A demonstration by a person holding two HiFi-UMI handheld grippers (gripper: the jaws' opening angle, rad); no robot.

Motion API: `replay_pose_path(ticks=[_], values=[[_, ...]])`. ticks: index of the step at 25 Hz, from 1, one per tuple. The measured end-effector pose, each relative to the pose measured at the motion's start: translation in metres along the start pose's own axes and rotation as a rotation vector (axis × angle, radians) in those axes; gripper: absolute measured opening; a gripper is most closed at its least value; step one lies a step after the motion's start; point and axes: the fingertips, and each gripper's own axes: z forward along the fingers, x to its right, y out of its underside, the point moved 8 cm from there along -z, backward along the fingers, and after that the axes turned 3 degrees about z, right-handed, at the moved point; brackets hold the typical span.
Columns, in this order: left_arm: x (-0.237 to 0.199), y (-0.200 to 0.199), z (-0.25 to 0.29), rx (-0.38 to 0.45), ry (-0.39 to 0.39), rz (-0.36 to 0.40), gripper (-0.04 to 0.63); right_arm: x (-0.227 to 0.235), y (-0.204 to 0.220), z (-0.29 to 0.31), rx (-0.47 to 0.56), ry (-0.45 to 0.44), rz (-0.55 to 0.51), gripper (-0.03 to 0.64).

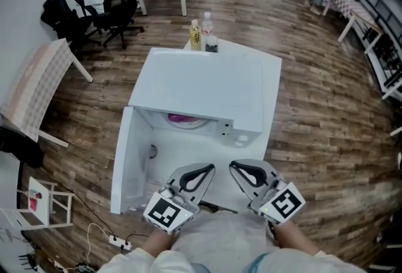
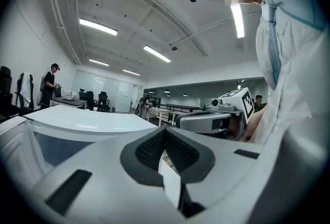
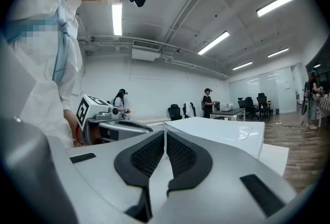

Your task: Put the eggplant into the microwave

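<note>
The white microwave [image 1: 207, 86] stands on a white table, its door [image 1: 129, 165] swung open to the left. Inside, a purple eggplant [image 1: 183, 119] lies on the white turntable, partly hidden by the microwave's top. Both grippers are held low in front of the microwave, close to the person's body. My left gripper [image 1: 209, 169] [image 2: 164, 133] is shut with nothing between its pads. My right gripper [image 1: 233, 165] [image 3: 165, 133] is also shut and empty. Their tips lean toward each other without touching. Each gripper shows in the other's view.
Two bottles [image 1: 196, 35] and a dark jar [image 1: 211, 46] stand at the table's far edge behind the microwave. A folded table [image 1: 38, 86] and office chairs [image 1: 110, 14] stand at the left. A power strip [image 1: 116, 241] lies on the wooden floor.
</note>
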Motion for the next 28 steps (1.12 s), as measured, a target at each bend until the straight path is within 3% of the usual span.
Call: replay_pose_path(ticks=[9,17,28], values=[[0.001,-0.001,0.022,-0.032,0.065,-0.008,0.002,0.006,0.006,-0.007,-0.038,0.016,0.030,0.034],[-0.005,-0.008,0.023,0.009,0.066,-0.011,0.002,0.008,-0.003,-0.001,-0.012,0.019,0.031,0.034],[-0.009,0.001,0.018,-0.002,0.087,-0.017,0.002,0.003,0.001,0.011,-0.024,0.002,0.025,0.034]])
